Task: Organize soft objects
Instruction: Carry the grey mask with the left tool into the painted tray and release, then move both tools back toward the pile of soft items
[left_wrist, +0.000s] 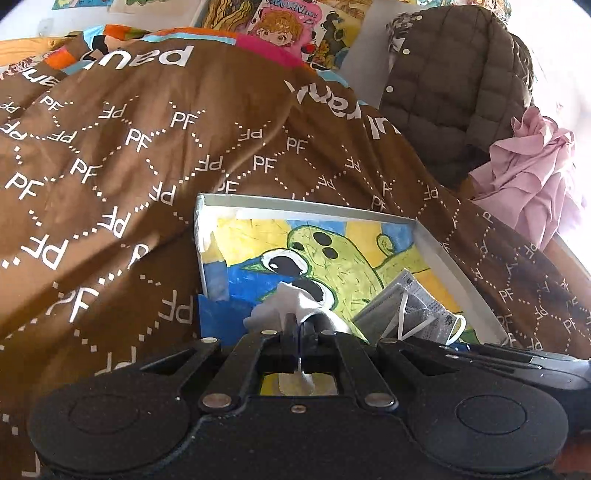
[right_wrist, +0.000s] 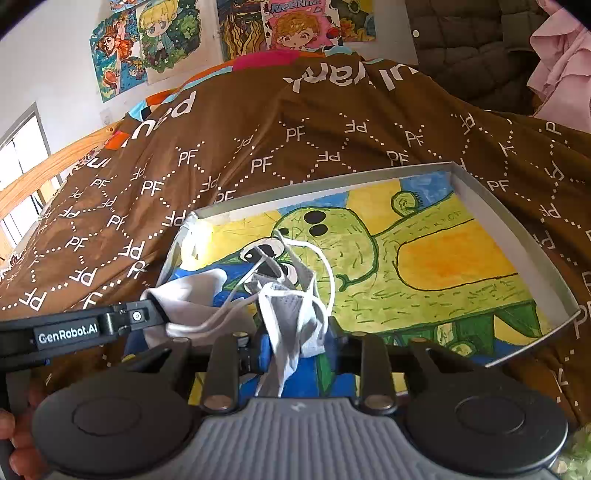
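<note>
Mask (right_wrist: 291, 317) between right hand-held gripper (right_wrist: 295, 343) jaws

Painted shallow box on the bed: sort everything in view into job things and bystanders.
Job:
- white-walled cardboard box with a green cartoon painting
- grey face mask with white ear loops
- white cloth pinched in the left gripper
- right gripper

Lying about:
- brown lettered duvet
- brown quilted jacket
- pink crumpled garment
- cartoon posters
</note>
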